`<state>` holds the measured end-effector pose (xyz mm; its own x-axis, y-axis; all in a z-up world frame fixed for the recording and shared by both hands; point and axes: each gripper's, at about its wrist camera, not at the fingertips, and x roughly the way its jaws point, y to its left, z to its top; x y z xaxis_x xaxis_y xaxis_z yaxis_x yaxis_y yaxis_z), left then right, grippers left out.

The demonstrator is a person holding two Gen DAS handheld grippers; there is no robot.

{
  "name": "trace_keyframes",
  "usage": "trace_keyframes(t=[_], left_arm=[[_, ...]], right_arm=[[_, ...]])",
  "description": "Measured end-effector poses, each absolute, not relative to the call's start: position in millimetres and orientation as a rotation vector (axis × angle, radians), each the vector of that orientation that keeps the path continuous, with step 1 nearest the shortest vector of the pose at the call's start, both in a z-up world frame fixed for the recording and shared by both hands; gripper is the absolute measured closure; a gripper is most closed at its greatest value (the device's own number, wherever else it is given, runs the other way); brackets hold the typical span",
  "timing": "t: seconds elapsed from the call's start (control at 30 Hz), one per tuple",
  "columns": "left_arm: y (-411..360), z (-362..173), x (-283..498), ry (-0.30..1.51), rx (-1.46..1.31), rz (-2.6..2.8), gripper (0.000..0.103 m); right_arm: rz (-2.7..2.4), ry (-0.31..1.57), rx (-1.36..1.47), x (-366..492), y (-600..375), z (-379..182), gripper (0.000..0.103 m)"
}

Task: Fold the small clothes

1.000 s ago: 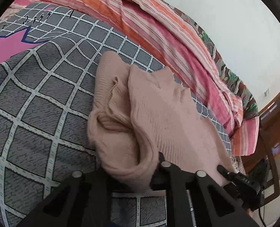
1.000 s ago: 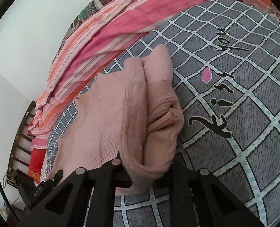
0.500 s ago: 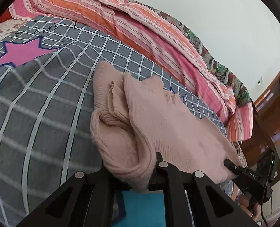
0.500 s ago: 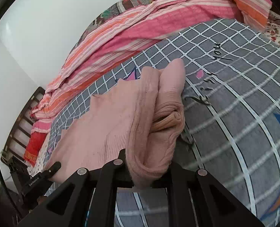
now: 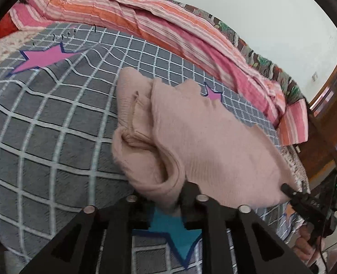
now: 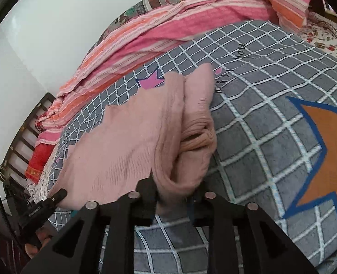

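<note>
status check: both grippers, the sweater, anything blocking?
Left gripper shut on pink sweater. Right gripper shut on its other near corner. Sweater part-folded, near edge lifted off grey checked blanket. Nothing blocking.

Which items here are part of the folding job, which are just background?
In the job:
- pink knit sweater, near edge pinched at both corners
- left claw, shut on it
- right claw, shut on it

Just lying about:
- grey checked bedspread, the work surface under the sweater
- striped pink-orange quilt bunched along the wall
- red cushion by the slatted bed frame
</note>
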<state>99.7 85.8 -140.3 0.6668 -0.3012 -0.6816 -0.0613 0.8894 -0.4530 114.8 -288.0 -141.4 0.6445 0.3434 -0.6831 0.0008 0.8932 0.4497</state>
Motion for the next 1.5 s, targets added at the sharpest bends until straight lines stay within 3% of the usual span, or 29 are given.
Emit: trace_keyframes(t=[0.2, 0.4, 0.73, 1.17, 1.3, 1.37, 1.4, 1.43, 1.47, 1.5], left_arm=[[97.8, -126.7, 80.5, 0.803, -0.383, -0.083, 0.061], [120.6, -107.1, 76.1, 0.748, -0.377, -0.085, 0.054], [108.3, -87.1, 135.9, 0.769, -0.320, -0.146, 0.054], [85.2, -113.6, 232.1, 0.904, -0.241, -0.121, 0.055], [82.4, -126.7, 257.2, 0.963, -0.240, -0.110, 0.058], [79.6, -132.0, 267.8, 0.988, -0.235, -0.095, 0.061], [78.4, -134.9, 272.5, 1.002, -0.230, -0.085, 0.070], [77.9, -137.1, 274.7, 1.011, -0.233, -0.079, 0.090], [78.6, -139.1, 277.0, 1.022, -0.248, -0.087, 0.096], [80.6, -139.4, 277.6, 1.018, -0.272, -0.100, 0.096]], right_arm=[[0.158, 0.816, 0.338, 102.0, -295.0, -125.5, 0.071], [0.114, 0.747, 0.253, 102.4, -297.4, -101.0, 0.068], [0.118, 0.728, 0.144, 152.6, -275.0, -84.9, 0.067], [0.102, 0.857, 0.061, 246.5, -247.6, -114.9, 0.067], [0.093, 0.925, 0.051, 265.1, -244.6, -129.5, 0.069], [0.090, 0.938, 0.054, 270.6, -244.7, -133.7, 0.076], [0.091, 0.940, 0.055, 272.5, -244.9, -135.0, 0.085], [0.094, 0.937, 0.055, 273.4, -245.4, -135.3, 0.093], [0.100, 0.936, 0.058, 273.9, -246.0, -134.6, 0.095], [0.121, 0.925, 0.071, 273.9, -247.1, -132.6, 0.097]])
